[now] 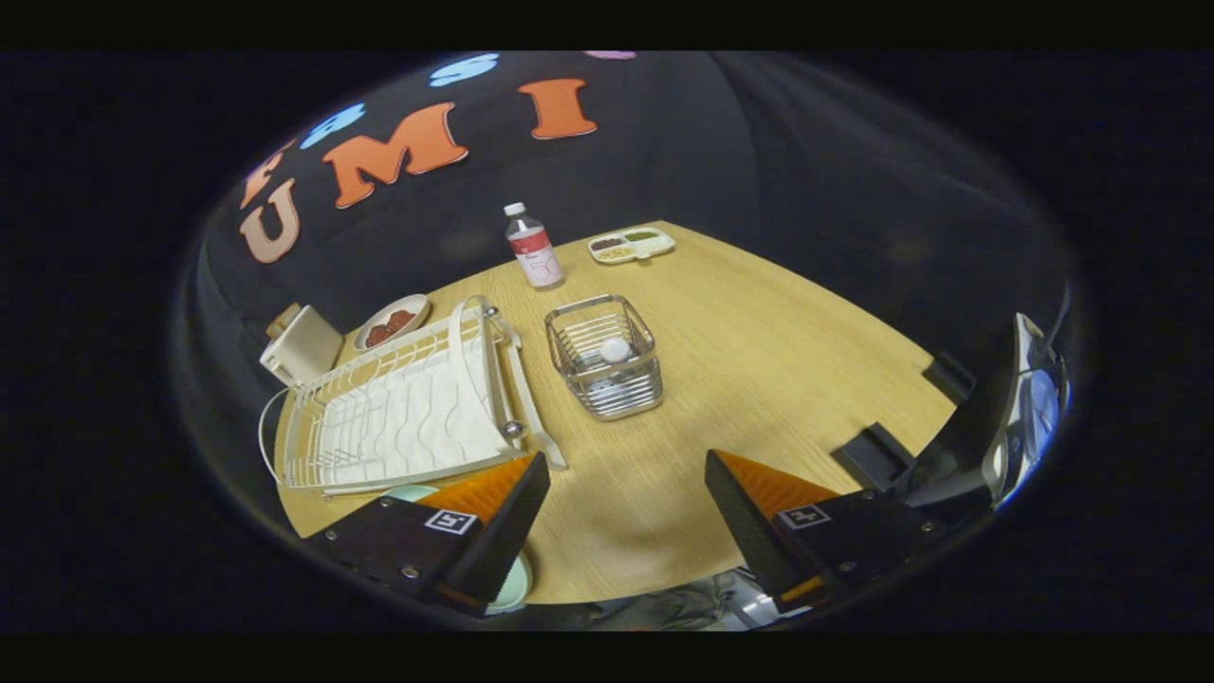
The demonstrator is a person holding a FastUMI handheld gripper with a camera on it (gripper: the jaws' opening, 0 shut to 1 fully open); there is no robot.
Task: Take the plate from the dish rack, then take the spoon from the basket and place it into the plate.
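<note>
The gripper (pixel 626 503) hangs above the near part of the table (pixel 759 360) with its fingers spread wide and nothing between them — only bare wood shows in the gap.

The plate (pixel 512 581), pale green, lies flat on the table under the left finger, at about 7 o'clock from the gap; most of it is hidden by that finger, with just a sliver of rim showing on either side. The rack (pixel 398 417) sits just beyond the left finger, at about 10 o'clock, its wire bed bare of dishes.

The basket (pixel 604 356), a square wire one, stands straight ahead at 12 o'clock, just beside the rack's right edge but apart from it. Inside it the spoon (pixel 616 350) shows as a small white rounded end, its remainder too small to make out.

Farther on, a bottle (pixel 533 247) stands upright at 12 o'clock beyond the basket, and a divided tray (pixel 631 245) lies at 1 o'clock near the far edge. A bowl (pixel 392 323) with brown pieces rests beyond the rack at 11 o'clock, beside a cream box (pixel 302 346).
</note>
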